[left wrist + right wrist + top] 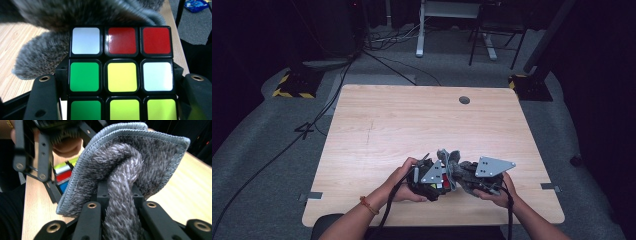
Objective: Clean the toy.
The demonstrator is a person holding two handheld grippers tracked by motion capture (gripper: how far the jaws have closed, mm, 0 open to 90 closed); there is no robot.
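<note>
My left gripper [121, 82] is shut on a scrambled colour cube [121, 75], its black jaws pressing on the cube's left and right sides. The face toward the camera shows white, red, green and yellow stickers. A grey fluffy cloth [42, 60] lies against the cube's far side. My right gripper [120, 207] is shut on that cloth [125, 170], which bunches up between the jaws and folds over. Beyond it is the cube [63, 173] in the left gripper [37, 157]. In the high view both grippers [432, 180] [472, 177] meet near the table's front edge, with the cloth [451, 160] between them.
The wooden table [412, 120] has a round cable hole [464, 100] at the back right. Cables run over the grey floor to the left. Desk legs and yellow-black stand feet [292, 90] lie beyond the table. A blue packet [196, 5] lies on the floor.
</note>
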